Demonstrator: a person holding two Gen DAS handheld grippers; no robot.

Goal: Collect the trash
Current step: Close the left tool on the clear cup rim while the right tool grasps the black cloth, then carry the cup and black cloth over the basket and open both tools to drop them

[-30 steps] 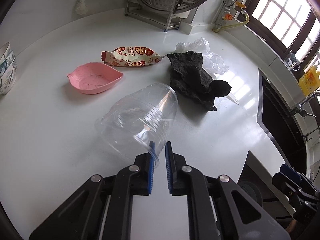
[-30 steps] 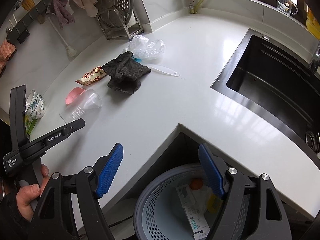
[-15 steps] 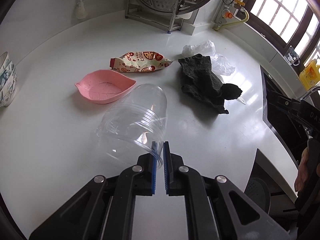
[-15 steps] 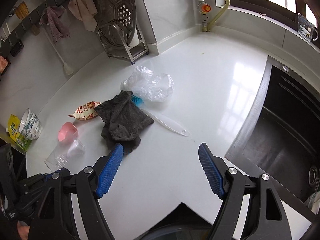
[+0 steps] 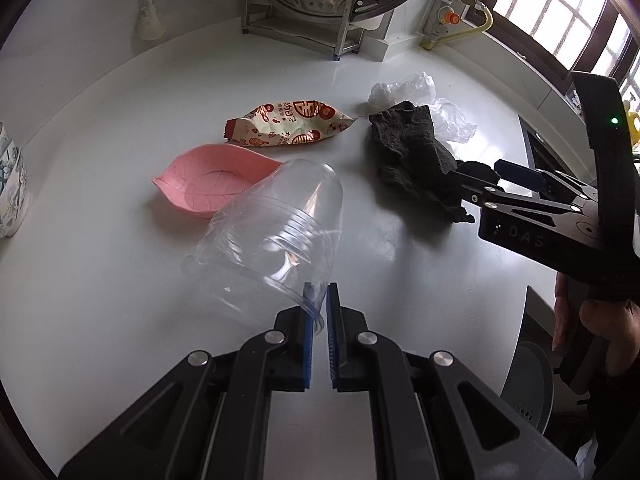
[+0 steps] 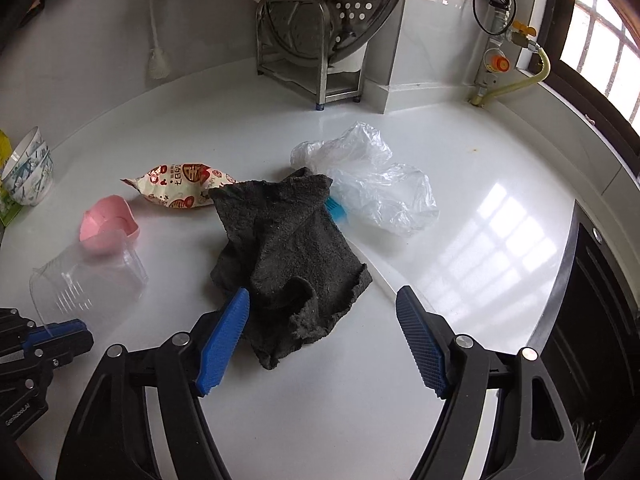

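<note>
White kitchen counter (image 6: 460, 280); the right gripper (image 6: 322, 340) has swung over from the bin to the dark cloth (image 6: 288, 256), jaws apart and closing, nothing pinched yet; the left gripper (image 5: 318, 320) stays clamped on the clear cup (image 5: 276, 236) rim, so binning waits.

Left tool (image 5: 319, 312): black angular arms w/ silver round screws, blue ribbed pads. Right tool (image 6: 322, 340): same black build, blue ribbed pads, silver screws; seen from left cam its body reads "DAS", green LED lit above lettering. Hand (image 5: 596, 320) beneath it.
</note>
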